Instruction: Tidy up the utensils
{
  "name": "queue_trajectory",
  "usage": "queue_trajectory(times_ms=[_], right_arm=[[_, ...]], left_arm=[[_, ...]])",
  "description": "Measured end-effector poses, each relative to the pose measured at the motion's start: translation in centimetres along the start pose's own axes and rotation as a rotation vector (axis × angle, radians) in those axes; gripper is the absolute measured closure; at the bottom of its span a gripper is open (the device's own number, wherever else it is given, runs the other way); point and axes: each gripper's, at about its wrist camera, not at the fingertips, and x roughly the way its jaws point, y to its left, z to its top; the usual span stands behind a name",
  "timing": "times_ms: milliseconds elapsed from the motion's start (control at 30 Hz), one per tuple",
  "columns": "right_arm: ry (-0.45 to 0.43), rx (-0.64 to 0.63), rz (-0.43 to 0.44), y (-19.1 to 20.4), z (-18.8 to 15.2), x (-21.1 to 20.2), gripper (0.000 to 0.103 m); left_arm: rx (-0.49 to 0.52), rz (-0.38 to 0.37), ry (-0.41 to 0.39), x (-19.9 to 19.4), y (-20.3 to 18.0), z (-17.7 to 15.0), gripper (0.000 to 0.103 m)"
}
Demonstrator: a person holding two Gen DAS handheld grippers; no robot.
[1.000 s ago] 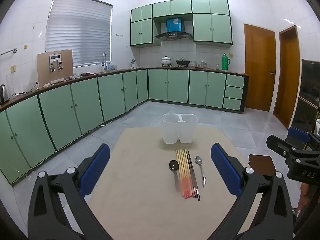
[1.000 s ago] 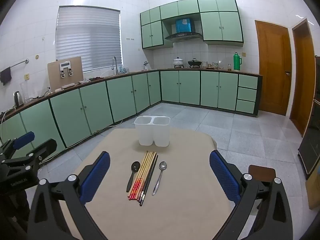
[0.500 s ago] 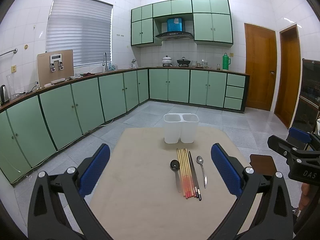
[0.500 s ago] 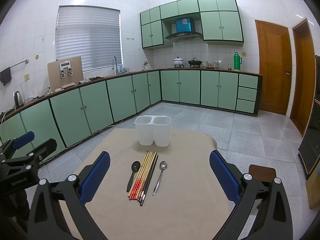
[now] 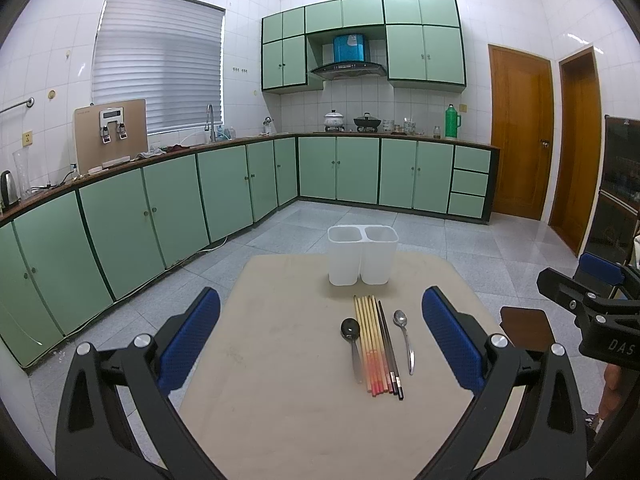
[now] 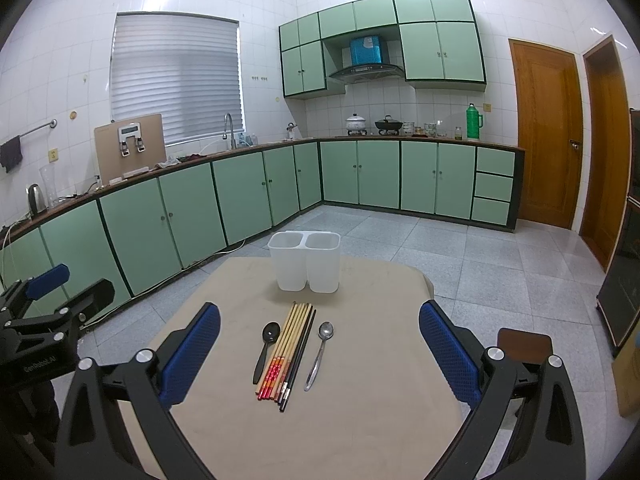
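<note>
On the beige table (image 5: 280,400) lie a black spoon (image 5: 351,340), a bundle of wooden chopsticks (image 5: 370,344) with a dark pair beside them, and a silver spoon (image 5: 405,338). A white two-compartment holder (image 5: 362,254) stands upright behind them, with nothing inside. The same set shows in the right wrist view: black spoon (image 6: 266,346), chopsticks (image 6: 288,348), silver spoon (image 6: 319,352), holder (image 6: 306,256). My left gripper (image 5: 320,344) is open and holds nothing, near the table's front. My right gripper (image 6: 320,354) is open and holds nothing, above the utensils' near ends.
The table (image 6: 360,420) stands in a kitchen with green cabinets (image 5: 160,216) along the left and back walls. A brown stool (image 6: 524,340) stands at the table's right. The right gripper shows at the right of the left wrist view (image 5: 592,312).
Both views have shifted only very slightly. The utensils and holder have not moved.
</note>
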Motion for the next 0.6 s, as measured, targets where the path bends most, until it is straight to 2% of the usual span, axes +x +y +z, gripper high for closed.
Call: queue_trajectory(times_ms=[600], right_arm=[[0.006, 0.007, -0.003, 0.1, -0.8, 0.1, 0.006]], left_arm=[[0.001, 0.002, 0.008, -0.7, 1.1, -0.3, 0.005]])
